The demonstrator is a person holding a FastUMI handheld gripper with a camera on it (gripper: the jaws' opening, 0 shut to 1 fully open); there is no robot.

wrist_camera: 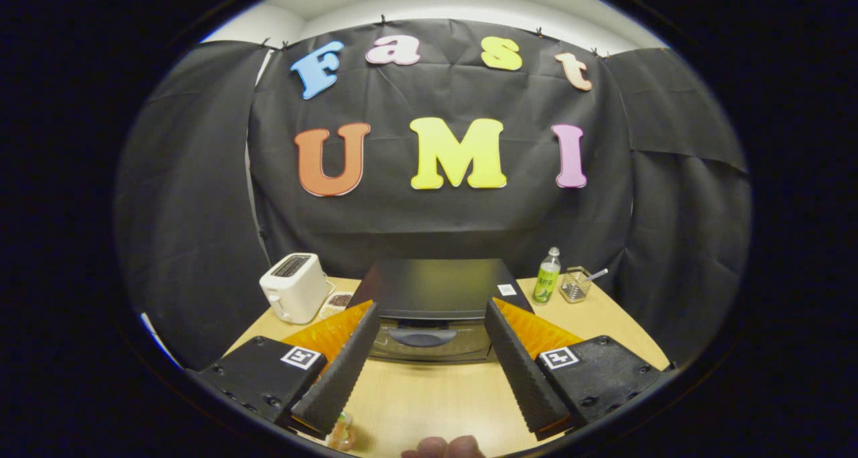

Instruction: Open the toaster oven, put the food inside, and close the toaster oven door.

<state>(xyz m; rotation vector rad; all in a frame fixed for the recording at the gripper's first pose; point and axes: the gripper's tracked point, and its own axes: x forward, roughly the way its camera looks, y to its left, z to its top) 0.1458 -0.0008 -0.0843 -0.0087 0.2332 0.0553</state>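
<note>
Two fingers of your gripper (429,324) stood wide apart with nothing between them but bare tabletop, their ribbed inner faces turned toward each other and their tips reaching out toward the oven. Nearest of all, at the close edge of the pale wooden table (436,397), the tips of a person's fingers (446,446) showed between the two gripper bodies. Just beside the base of the left finger sat a small object (340,432), too cut off and blurred to tell what it was.

Beyond the fingertips, centred between them, you had the black toaster oven (432,290) with its flat dark top. Its glass door (429,342) was up and closed, and the curved dark handle (423,337) sat across the upper part of the door. A small white square tag (507,289) lay on the right near corner of the oven's top.

To the left of the oven stood a white two-slot pop-up toaster (295,287), and a small white tray holding something dark (337,302) lay between that toaster and the oven. To the right of the oven stood a clear bottle with a green label and white cap (547,277), and just right of it a small wire basket (575,285) with a utensil handle sticking out. Farthest back hung the black cloth wall (201,210).
</note>
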